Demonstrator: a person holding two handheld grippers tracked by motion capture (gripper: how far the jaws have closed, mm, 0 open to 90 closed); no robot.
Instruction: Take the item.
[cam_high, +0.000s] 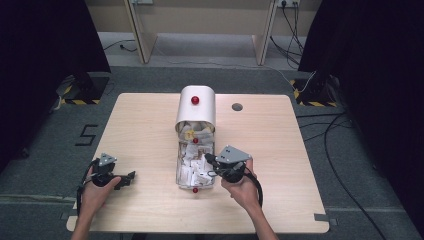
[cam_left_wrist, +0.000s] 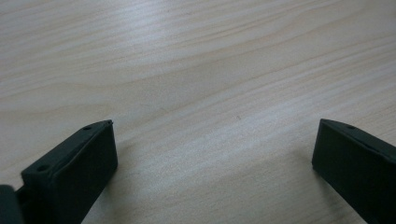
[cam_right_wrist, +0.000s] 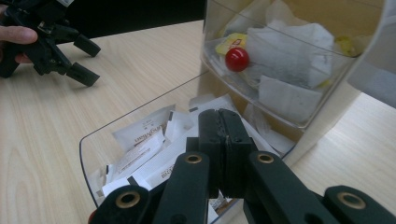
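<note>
A white rounded cabinet (cam_high: 196, 111) stands at the table's middle, with a red knob (cam_high: 195, 100) on top. Its clear lower drawer (cam_high: 178, 171) is pulled out toward me and holds several white sachets (cam_right_wrist: 140, 144). The clear drawer above it (cam_right_wrist: 280, 88) has a red knob (cam_right_wrist: 237, 59) and is stuffed with tea bags. My right gripper (cam_high: 207, 161) (cam_right_wrist: 219, 114) hovers over the open drawer's right side, jaws shut flat together with nothing seen between them. My left gripper (cam_high: 131, 177) (cam_left_wrist: 212, 135) rests low over bare wood at the left, open and empty, also visible as the left gripper (cam_right_wrist: 91, 60).
The wooden table (cam_high: 280, 150) has a round cable hole (cam_high: 237, 106) right of the cabinet. Bare wood lies on both sides of the drawer. Dark curtains, cables and stands surround the table on the floor.
</note>
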